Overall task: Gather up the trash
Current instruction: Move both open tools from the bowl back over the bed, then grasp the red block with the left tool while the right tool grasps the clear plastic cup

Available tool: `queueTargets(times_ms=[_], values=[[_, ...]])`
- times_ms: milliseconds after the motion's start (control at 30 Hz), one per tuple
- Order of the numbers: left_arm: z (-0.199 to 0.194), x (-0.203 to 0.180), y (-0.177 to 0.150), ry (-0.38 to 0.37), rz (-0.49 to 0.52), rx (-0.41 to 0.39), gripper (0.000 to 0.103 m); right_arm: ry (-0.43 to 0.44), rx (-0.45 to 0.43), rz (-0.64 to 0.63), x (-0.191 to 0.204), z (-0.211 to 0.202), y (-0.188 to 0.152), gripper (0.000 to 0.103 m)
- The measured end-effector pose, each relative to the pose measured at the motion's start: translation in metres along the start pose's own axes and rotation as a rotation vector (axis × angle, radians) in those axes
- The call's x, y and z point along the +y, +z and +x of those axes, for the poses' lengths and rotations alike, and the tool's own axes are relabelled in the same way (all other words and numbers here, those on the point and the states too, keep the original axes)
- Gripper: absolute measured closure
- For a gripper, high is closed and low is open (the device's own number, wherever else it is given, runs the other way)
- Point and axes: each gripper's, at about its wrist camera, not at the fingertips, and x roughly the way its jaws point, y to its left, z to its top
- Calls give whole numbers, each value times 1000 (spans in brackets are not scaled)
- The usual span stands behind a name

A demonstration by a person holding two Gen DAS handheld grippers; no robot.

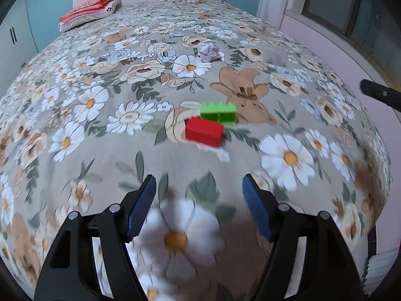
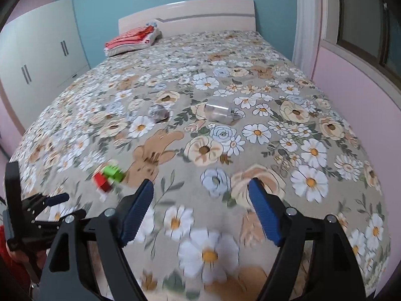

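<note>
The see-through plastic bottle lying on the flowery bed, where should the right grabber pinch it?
Pinch the clear plastic bottle across its round middle, coming from above with the open right gripper. It lies on its side on the floral bedspread, neck pointing right, so its curved sides are free.

On the bed (image 2: 250, 57): two toy blocks (image 1: 210, 123) touching, near centre-left. Farther in, a crumpled paper ball (image 2: 158, 112), with a bottle (image 2: 218, 112) lying on its side to the right. At the far left corner, against the headboard (image 2: 190, 15), folded bedding (image 2: 132, 39).
</note>
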Motion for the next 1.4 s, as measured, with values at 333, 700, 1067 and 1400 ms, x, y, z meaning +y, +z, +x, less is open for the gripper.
queueTargets(times_ms=[333, 700, 1067, 1400], values=[[52, 10, 27, -52, 42, -28, 32, -62, 25, 110, -16, 97, 52, 13], [67, 14, 35, -140, 50, -73, 35, -167, 41, 225, -27, 180, 97, 12], [72, 15, 38, -220, 42, -83, 61, -180, 40, 272, -20, 214, 106, 12], [65, 14, 34, -228, 38, -91, 61, -217, 54, 268, -28, 231, 107, 15]])
